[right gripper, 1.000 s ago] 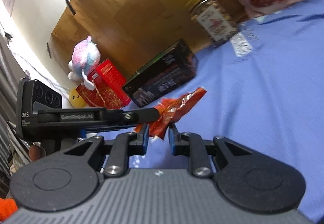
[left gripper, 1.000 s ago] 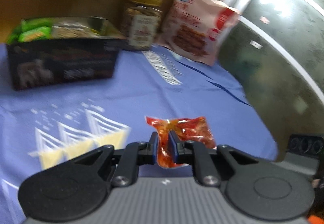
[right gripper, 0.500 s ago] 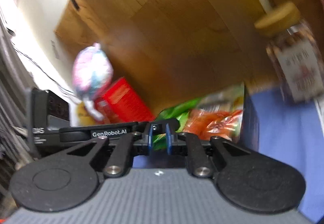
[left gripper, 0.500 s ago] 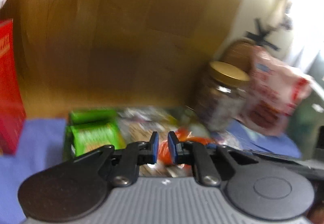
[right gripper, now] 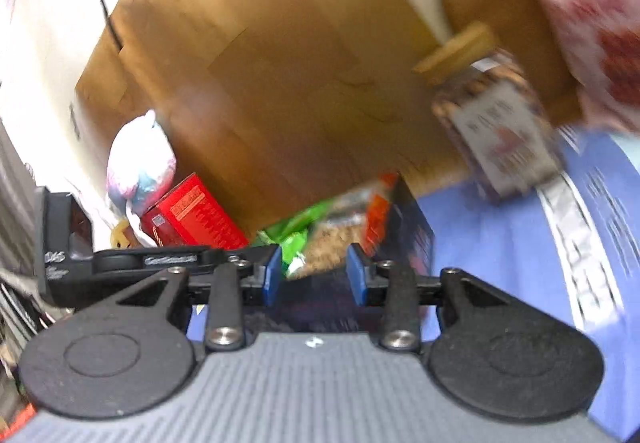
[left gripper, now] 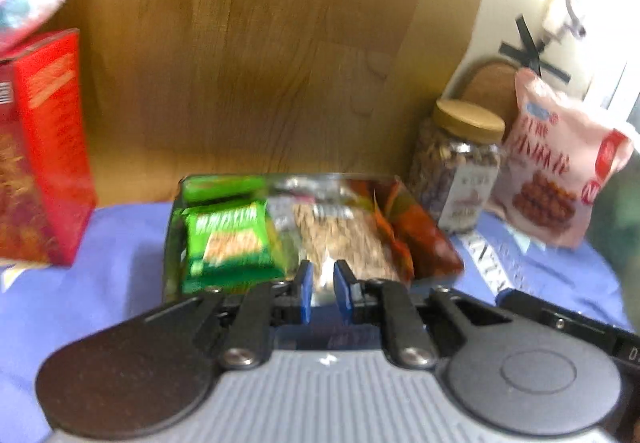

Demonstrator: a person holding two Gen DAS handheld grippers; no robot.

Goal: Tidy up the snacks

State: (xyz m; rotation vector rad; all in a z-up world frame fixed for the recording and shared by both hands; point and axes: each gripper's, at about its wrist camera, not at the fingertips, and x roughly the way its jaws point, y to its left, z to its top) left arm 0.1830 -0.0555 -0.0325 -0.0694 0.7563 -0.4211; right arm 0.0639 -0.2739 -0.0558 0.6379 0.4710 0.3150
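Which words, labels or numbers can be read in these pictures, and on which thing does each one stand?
"D": a single white letter on the dark casing at the right edge of the left wrist view; the rest is cut off.
Pink bag: red characters, too blurred to read.
Jar: label too blurred.
Red box: print too blurred.
Green packet: print too blurred.
Blue cloth: white print too blurred.

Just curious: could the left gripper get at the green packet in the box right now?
Probably yes. The left gripper hangs just above the box, whose top is open, and the green packet lies uncovered at its left side. Its jaws stand nearly shut, so they would need to open first.
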